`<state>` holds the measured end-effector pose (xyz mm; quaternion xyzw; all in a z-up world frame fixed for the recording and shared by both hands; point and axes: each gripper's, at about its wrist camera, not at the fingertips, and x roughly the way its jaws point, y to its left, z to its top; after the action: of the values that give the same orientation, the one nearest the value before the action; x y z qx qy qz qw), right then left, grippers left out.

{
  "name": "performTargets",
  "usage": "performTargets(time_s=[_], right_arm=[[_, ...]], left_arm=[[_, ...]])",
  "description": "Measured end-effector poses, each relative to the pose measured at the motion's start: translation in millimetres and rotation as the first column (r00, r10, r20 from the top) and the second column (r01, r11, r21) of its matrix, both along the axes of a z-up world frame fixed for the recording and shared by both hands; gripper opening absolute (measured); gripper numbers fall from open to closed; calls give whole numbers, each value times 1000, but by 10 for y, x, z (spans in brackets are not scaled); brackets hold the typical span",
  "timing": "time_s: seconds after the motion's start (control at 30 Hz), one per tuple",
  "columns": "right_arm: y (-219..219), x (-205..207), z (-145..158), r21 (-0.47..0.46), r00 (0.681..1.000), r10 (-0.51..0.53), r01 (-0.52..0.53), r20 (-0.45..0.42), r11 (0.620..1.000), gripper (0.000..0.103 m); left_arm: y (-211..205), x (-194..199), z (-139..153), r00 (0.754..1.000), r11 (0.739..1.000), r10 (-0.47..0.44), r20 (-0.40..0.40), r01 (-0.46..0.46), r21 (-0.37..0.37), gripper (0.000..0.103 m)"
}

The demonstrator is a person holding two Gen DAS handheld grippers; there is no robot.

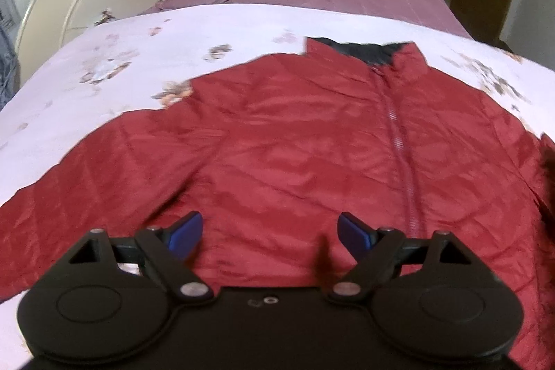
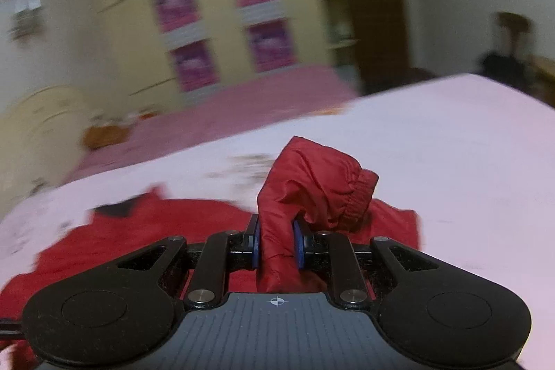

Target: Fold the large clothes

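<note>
A red quilted jacket [image 1: 312, 144] lies spread front-up on the bed [image 1: 104, 58], directly ahead of and beneath the left tongs [image 1: 270, 233], which hang over its lower body with their blue-padded jaws wide apart and nothing between them. The fabric is glossy and crinkled, stitched in diamond panels, with a zipper [image 1: 399, 141] running up to a stand-up collar [image 1: 364, 52] lined in dark material. The bed cover is pale with faded floral prints. The right tongs [image 2: 277, 245] are clamped on a bunched sleeve [image 2: 312, 193], lifted off the bed, its gathered elastic cuff [image 2: 360, 196] just beyond and right of the jaws.
</note>
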<state>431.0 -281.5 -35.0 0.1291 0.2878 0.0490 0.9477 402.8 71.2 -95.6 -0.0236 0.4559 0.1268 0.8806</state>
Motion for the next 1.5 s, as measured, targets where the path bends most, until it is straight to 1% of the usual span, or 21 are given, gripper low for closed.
performTargets(time_s=[0.1,0.23,0.4,0.43,0.47,0.5,0.53,0.57,0.6,0.67,0.73,0.83,1.0,1.13,1.2,1.23,1.27,1.37,1.4,1.43,1.5], right_arm=[[641,147,-22,3,993,122,-122,-2,993,19],[1406,311,-195,18,965,258,-258,-49,966,19],[2105,331,-526,50,915,378,-374,-142,926,19],[2186,362,-582,62,905,394,-389,-160,919,19],[2249,366,-623,73,896,408,-401,-177,913,23],[2297,375,-666,85,888,418,-409,-190,908,47],[2320,378,-684,105,884,426,-413,-191,905,84],[2299,403,-651,120,886,429,-413,-176,903,90],[2295,373,-612,116,892,426,-411,-155,904,91],[2306,380,-573,82,902,409,-402,-136,912,91],[2190,382,-502,72,917,379,-373,-120,925,91],[1914,366,-432,24,943,311,-310,-117,950,91],[1449,306,-487,-75,975,182,-192,-126,979,91],[1085,295,-570,-103,984,88,-105,-154,989,91],[931,303,-598,-101,985,51,-69,-166,993,91],[863,307,-607,-102,985,36,-53,-169,993,91],[807,314,-614,-107,985,22,-41,-170,993,91],[688,363,-637,-121,985,2,-23,-174,992,91],[653,396,-649,-126,985,-4,-19,-175,992,91],[620,424,-664,-130,984,-6,-17,-178,991,91],[550,508,-691,-125,982,-15,-8,-187,992,91]], left_arm=[[233,-50,30,1000,1000,17,7,-17,-19,84],[515,-94,64,999,999,37,17,-37,-36,84],[784,-115,91,998,997,55,25,-53,-62,84],[821,-116,95,998,996,54,26,-52,-73,85],[847,-111,96,998,995,53,28,-50,-86,88],[867,-107,98,998,994,51,31,-48,-98,90],[874,-105,101,998,993,49,36,-45,-107,92],[874,-100,105,998,992,43,41,-38,-118,93],[869,-96,114,998,991,33,44,-27,-130,93],[818,-68,113,999,989,8,49,-1,-150,93],[726,-28,97,998,984,-28,54,37,-172,93],[510,45,60,993,974,-97,61,107,-198,93],[61,188,-74,978,962,-205,33,207,-176,97],[-142,305,-210,975,965,-221,8,220,-144,97],[-207,356,-292,975,971,-222,5,221,-87,90],[-200,383,-327,976,974,-217,5,217,-64,78],[-162,404,-355,976,974,-216,11,216,-66,72],[71,394,-355,985,975,-159,58,166,-147,65],[133,395,-342,987,975,-143,68,152,-164,64],[173,407,-333,988,974,-138,69,148,-171,61],[224,410,-319,987,971,-138,78,150,-187,51]])
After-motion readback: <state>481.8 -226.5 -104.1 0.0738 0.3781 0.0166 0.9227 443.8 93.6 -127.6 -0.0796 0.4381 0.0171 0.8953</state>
